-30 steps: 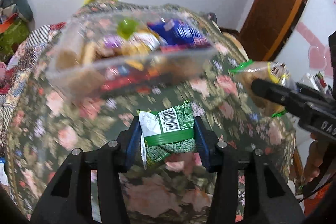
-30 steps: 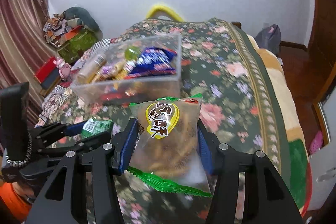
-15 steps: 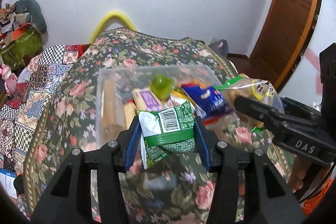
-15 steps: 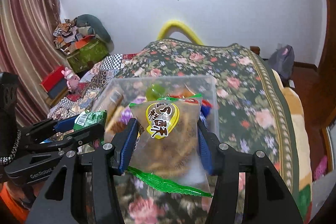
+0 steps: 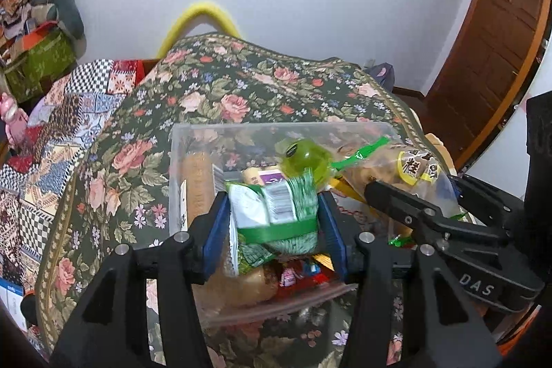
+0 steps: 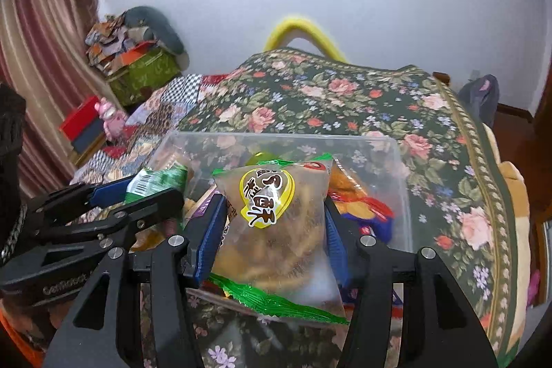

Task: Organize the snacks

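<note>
Packet (image 5: pixel 276 216) between left gripper (image 5: pixel 274 230) pads.

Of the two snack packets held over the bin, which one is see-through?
The clear packet with the yellow round label, in the right gripper. The left gripper holds an opaque green packet bearing a barcode.

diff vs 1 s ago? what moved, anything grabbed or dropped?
Both claws advanced from short of the clear plastic snack box to over it. The left claw still grips the green foil packet; the right claw still grips the clear bag of brown twists, jaws just easing slightly. Nothing dropped; box unmoved.
</note>
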A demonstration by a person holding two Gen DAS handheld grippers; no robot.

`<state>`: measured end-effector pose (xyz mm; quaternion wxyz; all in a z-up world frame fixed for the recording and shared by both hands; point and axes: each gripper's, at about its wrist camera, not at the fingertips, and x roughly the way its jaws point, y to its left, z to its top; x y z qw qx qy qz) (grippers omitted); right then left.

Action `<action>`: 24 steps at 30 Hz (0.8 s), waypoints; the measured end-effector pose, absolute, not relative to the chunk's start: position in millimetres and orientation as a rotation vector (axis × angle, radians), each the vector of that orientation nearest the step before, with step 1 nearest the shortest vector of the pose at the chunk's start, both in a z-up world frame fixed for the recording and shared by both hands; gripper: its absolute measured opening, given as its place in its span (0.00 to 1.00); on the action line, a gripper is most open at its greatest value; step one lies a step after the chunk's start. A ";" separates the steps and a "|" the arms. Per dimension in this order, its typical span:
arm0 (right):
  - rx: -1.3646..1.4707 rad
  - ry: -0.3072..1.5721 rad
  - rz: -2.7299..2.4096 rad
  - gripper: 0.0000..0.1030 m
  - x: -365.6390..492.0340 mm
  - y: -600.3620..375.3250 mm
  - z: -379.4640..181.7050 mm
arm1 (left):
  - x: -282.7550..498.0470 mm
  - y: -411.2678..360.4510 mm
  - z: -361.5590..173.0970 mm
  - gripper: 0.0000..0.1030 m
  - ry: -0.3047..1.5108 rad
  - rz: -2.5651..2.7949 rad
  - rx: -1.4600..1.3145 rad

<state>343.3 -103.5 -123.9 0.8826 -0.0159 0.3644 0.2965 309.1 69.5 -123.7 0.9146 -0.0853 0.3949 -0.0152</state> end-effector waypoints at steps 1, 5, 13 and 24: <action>-0.052 0.761 0.621 0.50 342.8 -101.0 -124.4 | 309.1 69.9 -125.2 0.49 0.814 -0.031 -0.173; -0.087 0.755 0.626 0.51 339.1 -96.8 -124.1 | 309.1 73.2 -127.6 0.53 0.819 -0.024 -0.170; -0.066 0.702 0.626 0.54 320.6 -113.7 -100.1 | 276.2 66.6 -96.7 0.54 0.751 -0.036 -0.145; -0.038 0.506 0.595 0.54 246.7 -155.3 -30.1 | 182.5 39.4 -6.8 0.55 0.506 -0.053 -0.100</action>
